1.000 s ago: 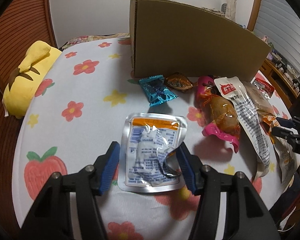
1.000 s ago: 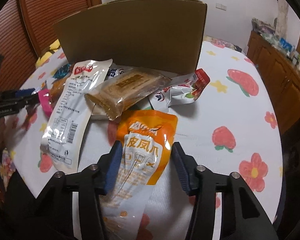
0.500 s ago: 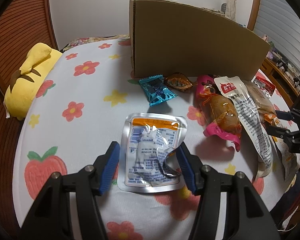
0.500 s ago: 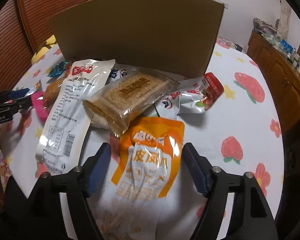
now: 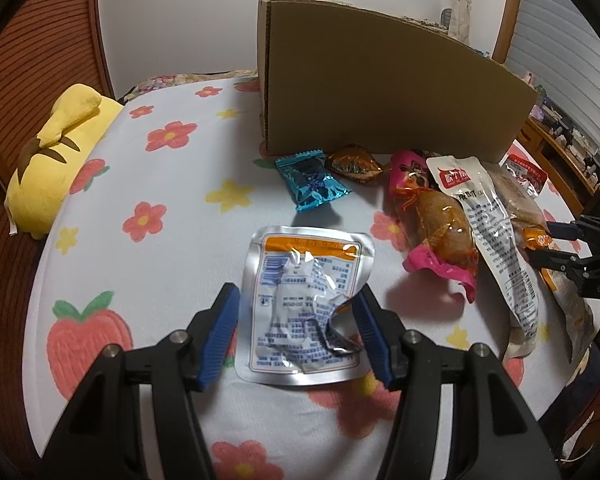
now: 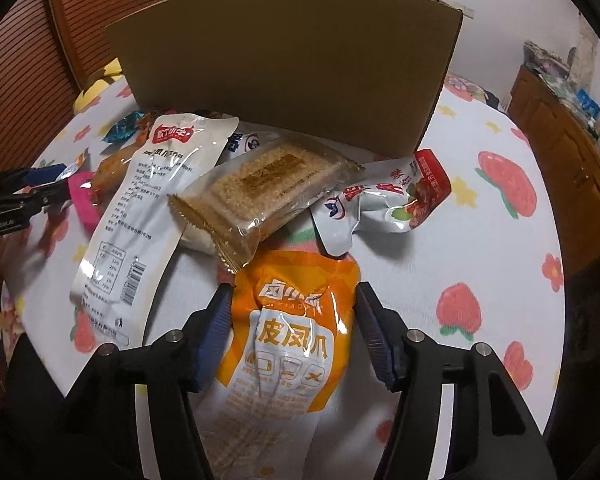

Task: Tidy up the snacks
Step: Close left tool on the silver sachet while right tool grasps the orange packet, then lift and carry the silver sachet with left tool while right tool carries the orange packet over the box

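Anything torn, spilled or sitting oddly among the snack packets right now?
Nothing spilled. The silver foil pouch with the orange band between the left gripper's fingers is crumpled, one edge curled up. The clear-wrapped sesame biscuit pack lies tilted across other packets, one corner overlapping the orange pouch by the brown cardboard box.

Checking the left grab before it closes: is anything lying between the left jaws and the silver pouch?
Nothing visible. The silver pouch lies flat on the flowered tablecloth with the left gripper astride its lower half, jaws apart on either side. The blue candy wrapper sits clear, farther toward the cardboard box.
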`<state>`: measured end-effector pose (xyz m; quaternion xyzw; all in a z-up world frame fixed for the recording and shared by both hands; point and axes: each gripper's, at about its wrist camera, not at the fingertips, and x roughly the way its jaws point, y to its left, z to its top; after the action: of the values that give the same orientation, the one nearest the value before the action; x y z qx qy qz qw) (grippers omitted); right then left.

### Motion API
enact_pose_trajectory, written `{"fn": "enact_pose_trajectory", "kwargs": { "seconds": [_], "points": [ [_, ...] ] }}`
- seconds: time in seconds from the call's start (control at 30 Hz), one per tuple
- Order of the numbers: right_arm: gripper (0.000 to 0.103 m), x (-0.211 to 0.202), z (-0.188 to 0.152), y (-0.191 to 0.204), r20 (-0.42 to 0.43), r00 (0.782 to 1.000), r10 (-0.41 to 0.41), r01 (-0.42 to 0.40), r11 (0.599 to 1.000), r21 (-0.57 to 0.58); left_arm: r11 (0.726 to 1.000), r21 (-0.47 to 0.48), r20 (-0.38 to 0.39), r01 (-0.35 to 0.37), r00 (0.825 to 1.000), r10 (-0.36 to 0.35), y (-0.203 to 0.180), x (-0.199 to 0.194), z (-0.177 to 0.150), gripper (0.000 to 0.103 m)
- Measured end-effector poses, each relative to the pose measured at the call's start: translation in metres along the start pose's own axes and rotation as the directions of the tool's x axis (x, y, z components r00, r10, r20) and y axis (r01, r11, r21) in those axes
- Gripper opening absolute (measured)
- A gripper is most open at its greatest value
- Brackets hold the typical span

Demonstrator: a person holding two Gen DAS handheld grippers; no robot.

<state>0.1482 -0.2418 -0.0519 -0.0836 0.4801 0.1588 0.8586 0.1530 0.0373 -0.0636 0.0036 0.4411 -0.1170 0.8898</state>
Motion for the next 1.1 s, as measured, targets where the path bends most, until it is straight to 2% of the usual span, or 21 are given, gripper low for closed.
{"fn": "enact_pose_trajectory", "kwargs": {
  "seconds": [0.53,0.87,1.1],
  "points": [
    [0.056,-0.025,-0.004,-0.010,0.085,0.996,-0.003,0.001,1.000,0.018,1.000,-0.016,0.036,0.009,0.999,-0.009,0.002,-0.011,0.004,0.057],
    [0.056,-0.059,0.008,-0.001,0.212,0.977,-0.040,0.044,0.999,-0.017,1.000,-0.004,0.105,0.026,0.994,-0.026,-0.007,-0.035,0.021,0.057],
    [0.056,-0.085,0.030,0.001,0.284,0.958,-0.044,0.056,0.998,-0.032,0.998,0.022,0.171,0.057,0.983,-0.060,-0.023,-0.061,0.052,0.057]
  ]
}}
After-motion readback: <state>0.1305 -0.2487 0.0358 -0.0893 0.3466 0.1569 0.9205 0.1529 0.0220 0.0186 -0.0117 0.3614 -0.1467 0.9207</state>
